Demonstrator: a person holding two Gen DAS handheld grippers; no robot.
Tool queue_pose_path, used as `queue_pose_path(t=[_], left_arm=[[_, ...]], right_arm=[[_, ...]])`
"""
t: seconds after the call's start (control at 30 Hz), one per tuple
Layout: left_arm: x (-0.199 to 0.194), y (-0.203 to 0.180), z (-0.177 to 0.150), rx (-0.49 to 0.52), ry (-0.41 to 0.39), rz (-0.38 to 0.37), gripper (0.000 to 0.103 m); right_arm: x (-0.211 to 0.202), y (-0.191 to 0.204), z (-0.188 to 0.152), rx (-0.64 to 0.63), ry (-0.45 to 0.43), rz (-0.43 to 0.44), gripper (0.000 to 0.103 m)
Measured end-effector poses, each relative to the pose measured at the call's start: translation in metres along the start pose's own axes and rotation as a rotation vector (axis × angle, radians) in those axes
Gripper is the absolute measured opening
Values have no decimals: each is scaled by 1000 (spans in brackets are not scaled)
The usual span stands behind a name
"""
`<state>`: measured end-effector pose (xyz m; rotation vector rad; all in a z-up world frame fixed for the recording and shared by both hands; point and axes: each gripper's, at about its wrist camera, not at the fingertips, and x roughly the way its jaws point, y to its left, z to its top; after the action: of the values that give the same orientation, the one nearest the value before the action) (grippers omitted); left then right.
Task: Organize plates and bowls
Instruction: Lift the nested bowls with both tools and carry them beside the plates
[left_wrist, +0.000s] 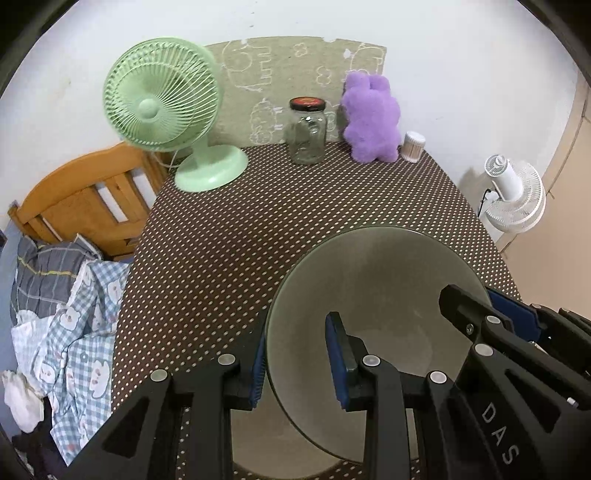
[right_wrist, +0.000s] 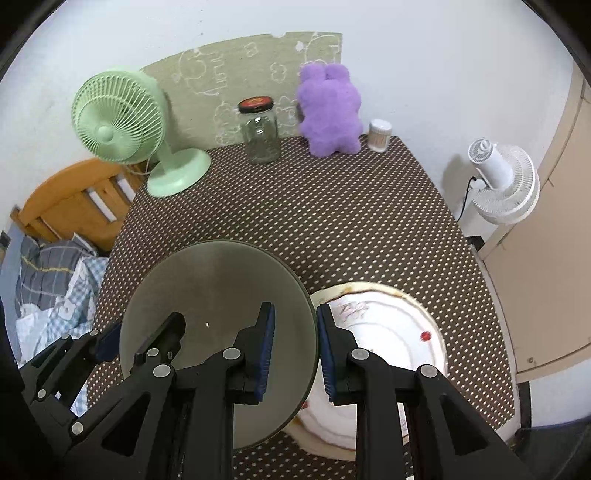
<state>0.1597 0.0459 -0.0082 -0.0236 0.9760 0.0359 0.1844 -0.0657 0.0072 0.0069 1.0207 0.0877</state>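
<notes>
Above the near table edge, grey-green bowl is clamped by left gripper and right gripper on opposite rims, white plate just right.

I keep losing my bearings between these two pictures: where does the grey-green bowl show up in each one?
Left wrist view: the grey-green bowl fills the lower right, its left rim clamped by the left gripper.
Right wrist view: the same bowl sits lower left, its right rim clamped by the right gripper.
Shared landmark: the clear glass jar with the dark lid at the table's far edge.
</notes>
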Motion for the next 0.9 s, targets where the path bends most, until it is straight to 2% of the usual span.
queue_pose_path(t=[0.37,0.9], left_arm=[[9,34,-22,-29,44,18,28],[35,53,-46,-46,122,27,27]], right_arm=[[12,33,-21,-32,48,24,26],[43,56,-43,-57,152,20,26]])
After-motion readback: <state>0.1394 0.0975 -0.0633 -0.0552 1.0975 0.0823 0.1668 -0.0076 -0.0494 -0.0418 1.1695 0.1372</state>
